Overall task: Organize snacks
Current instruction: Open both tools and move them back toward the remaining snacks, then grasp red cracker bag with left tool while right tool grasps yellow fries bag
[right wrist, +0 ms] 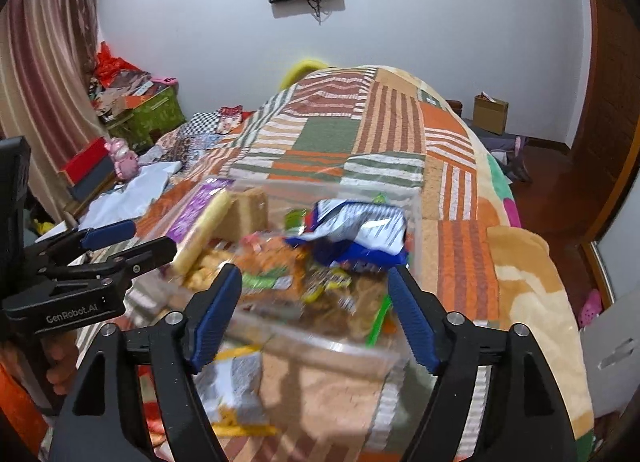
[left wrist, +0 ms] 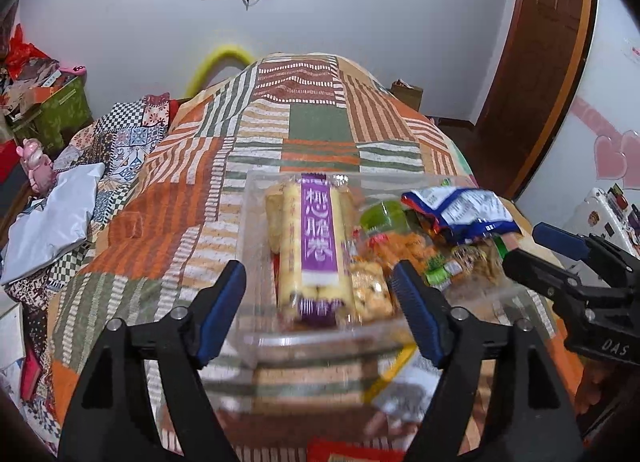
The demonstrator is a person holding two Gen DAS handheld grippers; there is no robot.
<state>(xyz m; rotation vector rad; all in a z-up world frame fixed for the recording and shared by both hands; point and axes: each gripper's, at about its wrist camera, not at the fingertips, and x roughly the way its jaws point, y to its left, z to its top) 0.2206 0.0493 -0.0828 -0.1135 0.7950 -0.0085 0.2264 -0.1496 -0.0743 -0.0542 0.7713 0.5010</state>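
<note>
A clear plastic box [left wrist: 320,338] [right wrist: 320,346] stands on the patchwork bed. In it lie a long yellow roll pack with a purple label [left wrist: 316,238] [right wrist: 200,238], a blue and white crinkled bag [left wrist: 464,214] [right wrist: 360,234], a green pack [left wrist: 384,214] and several small snack packs [left wrist: 372,290] [right wrist: 328,286]. My left gripper [left wrist: 320,310] is open and empty, its fingers hovering over the box's near left part. My right gripper [right wrist: 314,314] is open and empty above the box's near right part; it also shows in the left wrist view [left wrist: 540,250].
A silver and yellow snack bag [right wrist: 236,386] [left wrist: 404,390] lies on the bed in front of the box. A white plastic bag [left wrist: 52,218] and patterned cloths lie at the left. Clutter and boxes [right wrist: 136,110] stand by the wall.
</note>
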